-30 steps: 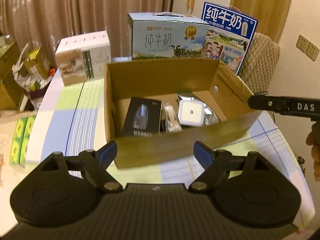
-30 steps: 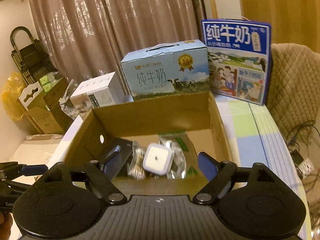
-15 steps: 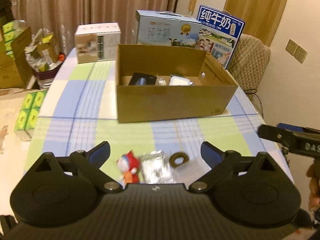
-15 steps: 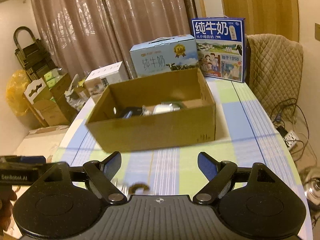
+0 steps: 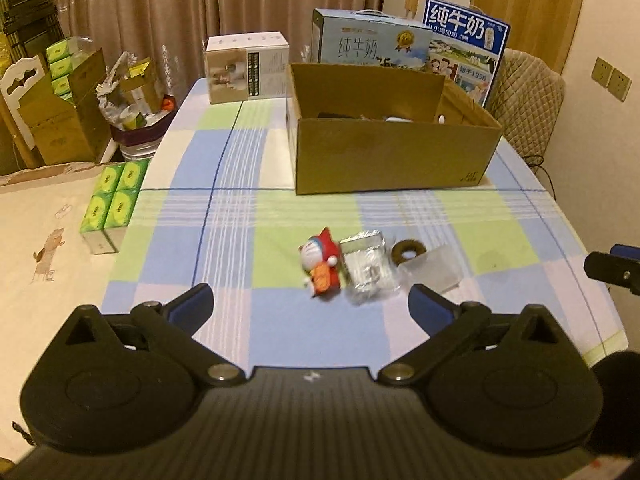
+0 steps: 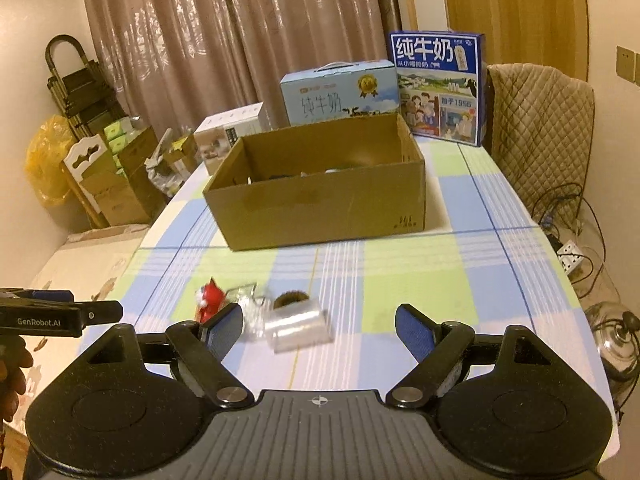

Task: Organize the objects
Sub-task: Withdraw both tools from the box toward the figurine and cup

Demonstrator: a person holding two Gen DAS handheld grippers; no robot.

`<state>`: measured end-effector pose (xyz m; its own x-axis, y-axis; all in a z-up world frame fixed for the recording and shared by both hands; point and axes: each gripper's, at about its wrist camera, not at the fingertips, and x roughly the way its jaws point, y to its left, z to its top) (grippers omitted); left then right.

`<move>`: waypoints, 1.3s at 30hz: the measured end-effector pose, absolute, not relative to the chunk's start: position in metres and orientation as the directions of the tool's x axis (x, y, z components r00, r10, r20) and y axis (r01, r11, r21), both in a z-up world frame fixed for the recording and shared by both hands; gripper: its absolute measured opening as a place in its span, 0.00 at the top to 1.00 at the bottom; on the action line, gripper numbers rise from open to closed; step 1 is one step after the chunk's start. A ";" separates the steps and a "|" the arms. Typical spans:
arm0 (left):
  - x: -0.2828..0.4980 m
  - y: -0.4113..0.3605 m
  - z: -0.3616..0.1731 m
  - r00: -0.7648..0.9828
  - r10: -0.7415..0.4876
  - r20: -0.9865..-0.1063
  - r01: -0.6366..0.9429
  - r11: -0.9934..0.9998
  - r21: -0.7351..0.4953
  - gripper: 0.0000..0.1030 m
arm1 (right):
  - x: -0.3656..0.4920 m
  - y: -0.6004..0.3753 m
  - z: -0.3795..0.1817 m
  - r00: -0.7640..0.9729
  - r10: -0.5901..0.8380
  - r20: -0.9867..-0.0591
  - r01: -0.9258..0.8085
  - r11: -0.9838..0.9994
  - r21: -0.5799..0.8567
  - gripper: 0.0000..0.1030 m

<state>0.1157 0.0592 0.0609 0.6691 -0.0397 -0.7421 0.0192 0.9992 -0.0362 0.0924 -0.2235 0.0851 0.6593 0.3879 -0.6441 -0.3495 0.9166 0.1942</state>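
Doraemon figurine (image 5: pixel 322 266): lies on the checked tablecloth (image 5: pixel 240 216), at 6 o'clock from the cardboard box (image 5: pixel 392 156), well apart from it.
Silver foil packet (image 5: pixel 366 266): touching the figurine at its 3 o'clock.
Brown ring (image 5: pixel 408 249): just beside the packet at its 3 o'clock, in a clear plastic bag (image 5: pixel 434 268).
Cardboard box: open-topped; a few items show over its rim, too hidden to name.
Behind the box: two blue milk cartons (image 5: pixel 372 42) at 12 to 1 o'clock, a white carton (image 5: pixel 247 66) at 10 o'clock.
Off the table: green tissue packs (image 5: pixel 114 196) at 9 o'clock of the figurine.
Left gripper (image 5: pixel 310 308): jaws opening, nothing between them; the figurine and packet lie just beyond at 12 o'clock.
Right gripper (image 6: pixel 318 330): jaws spread, empty; its left finger (image 6: pixel 222 326) covers part of the figurine, the bag at 11 o'clock.
In the way: nothing stands between the small items and the box.
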 end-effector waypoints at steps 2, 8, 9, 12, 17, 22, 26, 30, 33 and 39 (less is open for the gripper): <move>0.111 0.060 0.060 0.668 -0.034 -0.744 0.020 0.999 -0.028 0.01 | 0.088 -0.222 0.083 0.657 0.387 -0.647 -0.353 0.916 0.189 0.22; 0.107 0.060 0.056 0.660 -0.046 -0.750 0.026 0.999 -0.038 0.01 | 0.086 -0.219 0.079 0.650 0.386 -0.654 -0.361 0.915 0.182 0.22; 0.108 0.059 0.055 0.660 -0.048 -0.750 0.029 0.999 -0.038 0.01 | 0.086 -0.218 0.078 0.648 0.386 -0.656 -0.363 0.914 0.180 0.22; 0.110 0.058 0.054 0.658 -0.047 -0.751 0.032 0.999 -0.035 0.01 | 0.085 -0.215 0.075 0.644 0.385 -0.661 -0.369 0.913 0.173 0.22; 0.113 0.056 0.049 0.654 -0.052 -0.755 0.039 0.999 -0.035 0.01 | 0.087 -0.212 0.067 0.637 0.384 -0.669 -0.375 0.912 0.167 0.22; 0.120 0.055 0.040 0.643 -0.056 -0.764 0.048 0.998 -0.032 0.01 | 0.090 -0.208 0.059 0.623 0.395 -0.675 -0.387 0.906 0.173 0.22; 0.128 0.054 0.034 0.635 -0.055 -0.771 0.055 0.998 -0.026 0.01 | 0.092 -0.202 0.051 0.619 0.404 -0.673 -0.411 0.897 0.161 0.22; 0.137 0.053 0.026 0.626 -0.052 -0.778 0.065 0.998 -0.014 0.01 | 0.097 -0.195 0.041 0.615 0.403 -0.678 -0.418 0.895 0.153 0.22; 0.146 0.054 0.020 0.618 -0.054 -0.784 0.072 0.997 -0.011 0.01 | 0.103 -0.190 0.033 0.607 0.402 -0.685 -0.422 0.894 0.151 0.22; 0.164 0.058 0.004 0.600 -0.053 -0.798 0.077 0.997 -0.008 0.01 | 0.117 -0.174 0.012 0.590 0.392 -0.706 -0.439 0.890 0.127 0.22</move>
<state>0.1642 0.0575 0.0042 0.6004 -0.0527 -0.7980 0.0767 0.9970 -0.0082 0.1172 -0.1736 0.0123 0.5901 0.3920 -0.7058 -0.4386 0.8896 0.1274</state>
